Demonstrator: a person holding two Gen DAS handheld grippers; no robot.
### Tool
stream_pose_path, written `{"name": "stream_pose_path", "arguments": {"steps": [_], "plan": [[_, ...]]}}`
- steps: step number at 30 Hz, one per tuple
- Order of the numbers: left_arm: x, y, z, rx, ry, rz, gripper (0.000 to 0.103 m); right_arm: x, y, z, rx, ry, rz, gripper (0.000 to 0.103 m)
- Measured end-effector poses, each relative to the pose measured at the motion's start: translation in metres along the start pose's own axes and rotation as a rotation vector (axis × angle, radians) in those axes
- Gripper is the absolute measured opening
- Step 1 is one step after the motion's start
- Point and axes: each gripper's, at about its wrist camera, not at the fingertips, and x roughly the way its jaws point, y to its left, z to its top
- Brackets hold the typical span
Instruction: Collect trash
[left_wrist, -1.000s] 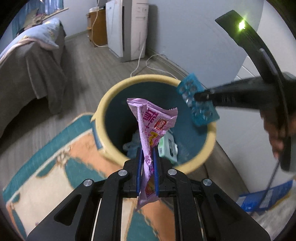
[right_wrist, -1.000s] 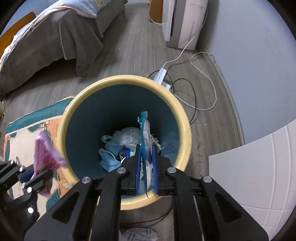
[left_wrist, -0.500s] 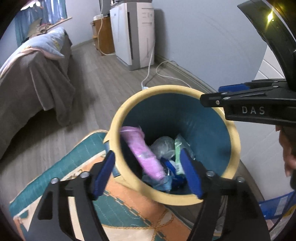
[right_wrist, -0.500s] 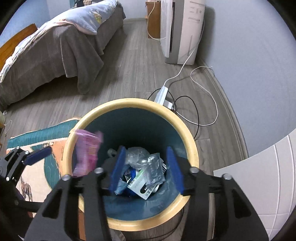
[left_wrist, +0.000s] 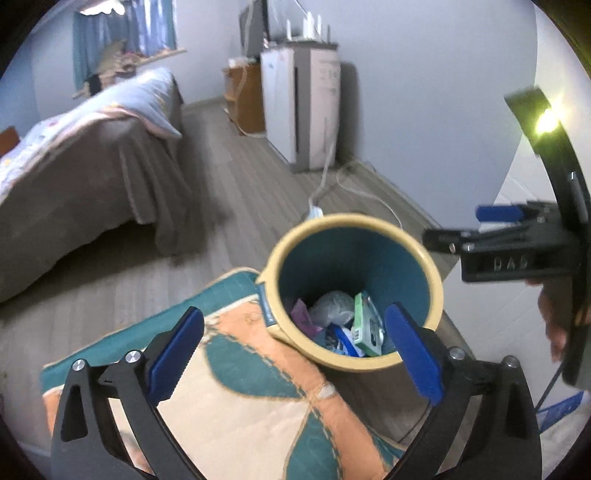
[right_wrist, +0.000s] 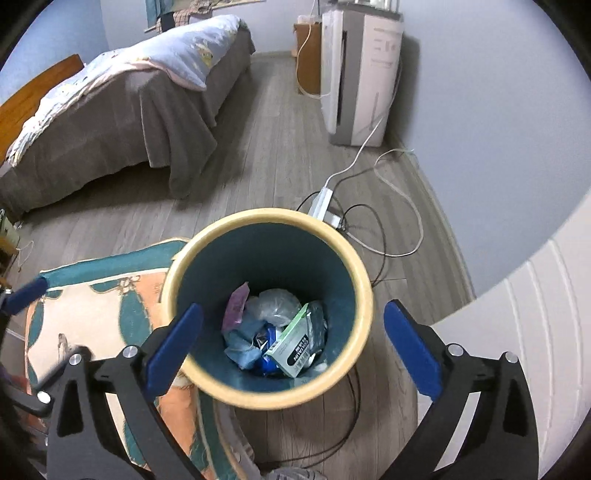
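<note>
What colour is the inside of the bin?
Dark teal inside the bin, with a pale yellow rim; clearest in the right wrist view.

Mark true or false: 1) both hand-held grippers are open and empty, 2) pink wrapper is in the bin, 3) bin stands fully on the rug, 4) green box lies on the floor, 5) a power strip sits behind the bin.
1) True: left hand-held gripper and right hand-held gripper are open and hold nothing.
2) True: the pink wrapper is in the bin.
3) False: it is mostly on the wood floor, beside the rug.
4) False: the green box lies in the bin.
5) True: power strip.
</note>
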Motion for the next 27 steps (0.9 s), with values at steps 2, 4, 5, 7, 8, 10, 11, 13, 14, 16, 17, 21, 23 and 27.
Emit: {"name": "stream_pose_path", "arguments": {"steps": [2, 4, 5, 7, 8, 10, 11, 13, 14, 16, 17, 21, 23, 27], "plan": [[-0.020, 0.000, 0.000, -0.018, -0.017, 0.013, 0.098, -0.015, -0.001, -0.009, 0.012, -0.015, -0.010, 0.097], [-0.038, 0.000, -0.001, -0.043, -0.032, 0.016, 0.098, -0.028, -0.003, -0.020, 0.027, -0.022, -0.010, 0.097], [-0.045, 0.000, -0.003, -0.053, -0.038, 0.020, 0.098, -0.033, -0.004, -0.025, 0.032, -0.024, -0.011, 0.097], [-0.059, 0.000, -0.008, -0.064, -0.043, 0.028, 0.098, -0.044, -0.007, -0.036, 0.040, -0.036, -0.021, 0.097], [-0.064, -0.001, -0.011, -0.062, -0.042, 0.027, 0.098, -0.050, -0.007, -0.042, 0.043, -0.045, -0.023, 0.097], [-0.073, -0.003, -0.018, -0.066, -0.043, 0.048, 0.098, -0.059, -0.006, -0.050, 0.044, -0.055, -0.020, 0.097], [-0.077, -0.003, -0.021, -0.075, -0.040, 0.067, 0.098, -0.062, -0.005, -0.054, 0.043, -0.058, -0.018, 0.097], [-0.082, -0.004, -0.026, -0.090, -0.039, 0.086, 0.098, -0.071, -0.002, -0.061, 0.037, -0.072, -0.020, 0.097], [-0.085, -0.004, -0.029, -0.092, -0.041, 0.093, 0.098, -0.074, -0.001, -0.064, 0.032, -0.078, -0.025, 0.097], [-0.092, -0.008, -0.034, -0.079, -0.058, 0.101, 0.098, -0.078, 0.004, -0.070, 0.019, -0.084, -0.039, 0.097], [-0.094, -0.010, -0.036, -0.067, -0.066, 0.103, 0.098, -0.078, 0.007, -0.072, 0.015, -0.083, -0.036, 0.097], [-0.098, -0.017, -0.038, -0.042, -0.105, 0.088, 0.098, -0.077, 0.017, -0.076, -0.002, -0.075, -0.033, 0.097], [-0.098, -0.017, -0.039, -0.043, -0.111, 0.073, 0.098, -0.079, 0.020, -0.078, -0.003, -0.086, -0.042, 0.097], [-0.097, -0.018, -0.040, -0.040, -0.129, 0.083, 0.098, -0.084, 0.025, -0.080, -0.004, -0.127, -0.083, 0.097]]}}
